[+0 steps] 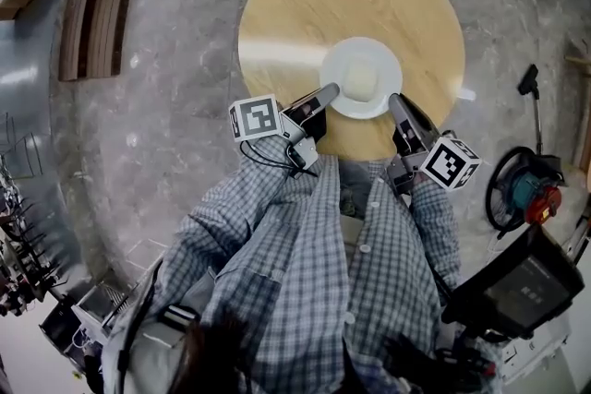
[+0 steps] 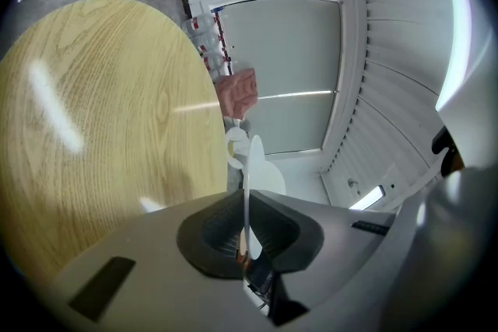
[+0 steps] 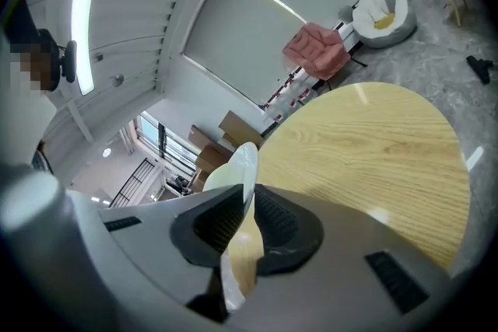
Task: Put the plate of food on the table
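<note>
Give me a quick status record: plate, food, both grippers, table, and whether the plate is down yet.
plate: white, round, carried between the two grippers over the near part of the table
food: one pale block in the plate's middle
left gripper: shut on the plate's left rim
right gripper: shut on the plate's right rim
table: round, light wood top
set down: cannot tell; no view shows whether the plate touches the top
</note>
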Available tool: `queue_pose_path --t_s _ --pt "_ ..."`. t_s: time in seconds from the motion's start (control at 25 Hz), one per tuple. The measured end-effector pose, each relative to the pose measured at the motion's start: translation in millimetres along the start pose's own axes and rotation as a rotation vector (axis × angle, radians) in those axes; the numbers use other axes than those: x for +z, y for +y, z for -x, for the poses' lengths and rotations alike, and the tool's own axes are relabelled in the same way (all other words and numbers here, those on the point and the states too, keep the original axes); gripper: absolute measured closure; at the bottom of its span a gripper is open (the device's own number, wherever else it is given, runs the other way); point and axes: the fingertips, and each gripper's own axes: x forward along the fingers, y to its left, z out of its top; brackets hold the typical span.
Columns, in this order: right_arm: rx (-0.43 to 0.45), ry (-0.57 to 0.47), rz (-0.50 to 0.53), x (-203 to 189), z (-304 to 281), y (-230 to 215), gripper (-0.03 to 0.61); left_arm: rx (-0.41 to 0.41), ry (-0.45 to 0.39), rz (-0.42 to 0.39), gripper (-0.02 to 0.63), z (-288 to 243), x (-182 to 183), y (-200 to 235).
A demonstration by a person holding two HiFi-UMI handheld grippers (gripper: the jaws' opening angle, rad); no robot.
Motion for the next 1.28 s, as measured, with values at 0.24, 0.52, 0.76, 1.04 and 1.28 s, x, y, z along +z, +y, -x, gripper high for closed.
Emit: queue_pose_path --t_s 0.24,0.52,0.76,1.04,1.28 --pt "-0.007 0.051 -0.054 -7.8 -19.5 -45.6 0.529 0.054 0.011 0.007 0.595 -20.7 2.4 43.3" --pt "-0.034 0.079 -0.087 -4.4 -30.7 -80.8 0.529 0.093 0.031 0.016 0.595 -45.1 5.4 67.4" --pt "-0.048 0.107 -0.095 -4.4 -39.8 -97.1 0.529 0.121 0.031 0.037 0.595 -53.6 8.0 82.1" --pt "-0.057 0.129 -0.104 -10.7 -44.1 -99.1 0.529 0.143 0.029 0.035 0.595 -49.5 7.3 88.9" --pt "-0.075 0.141 -0.119 -16.2 -43.4 -102.0 0.529 0.161 0.032 0.040 0.595 -47.7 3.6 94.0"
